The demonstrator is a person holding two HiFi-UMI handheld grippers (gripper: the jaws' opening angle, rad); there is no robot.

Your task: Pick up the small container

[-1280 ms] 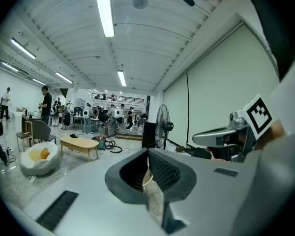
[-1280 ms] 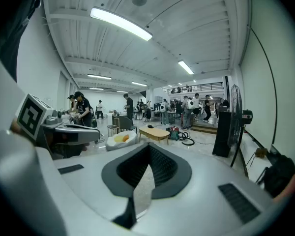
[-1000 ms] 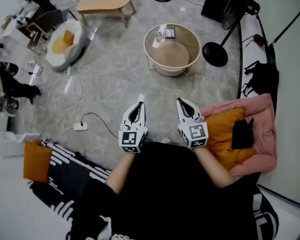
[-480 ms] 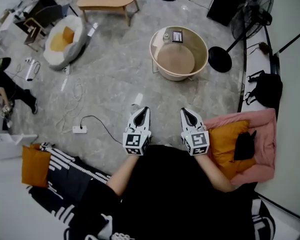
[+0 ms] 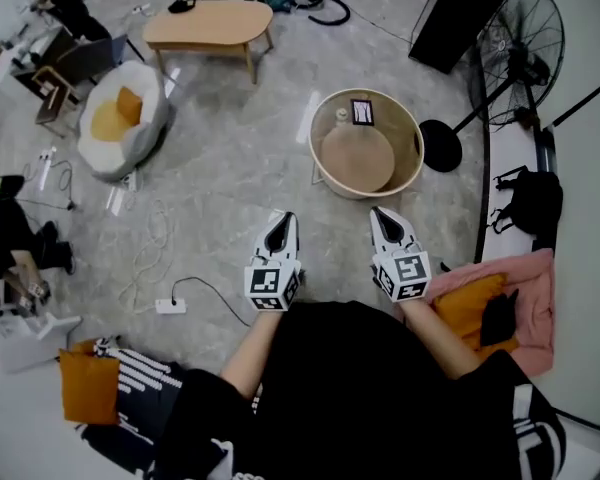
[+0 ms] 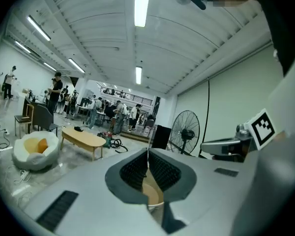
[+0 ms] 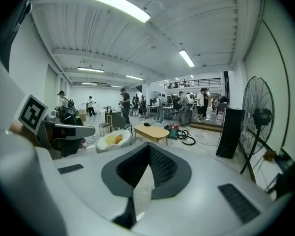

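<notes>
left hand-held gripper [image 5: 283, 221] and right hand-held gripper [image 5: 381, 214], closed empty, near round table's rim [image 5: 368, 195].

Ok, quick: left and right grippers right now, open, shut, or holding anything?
Left gripper: closed, tips together, holding nothing.
Right gripper: closed, tips together, holding nothing.

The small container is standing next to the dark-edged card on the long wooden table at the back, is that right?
Not quite. The small container is standing next to the dark-edged card, but on the round rimmed table nearer you, not on the long wooden table. The head view shows it.
</notes>
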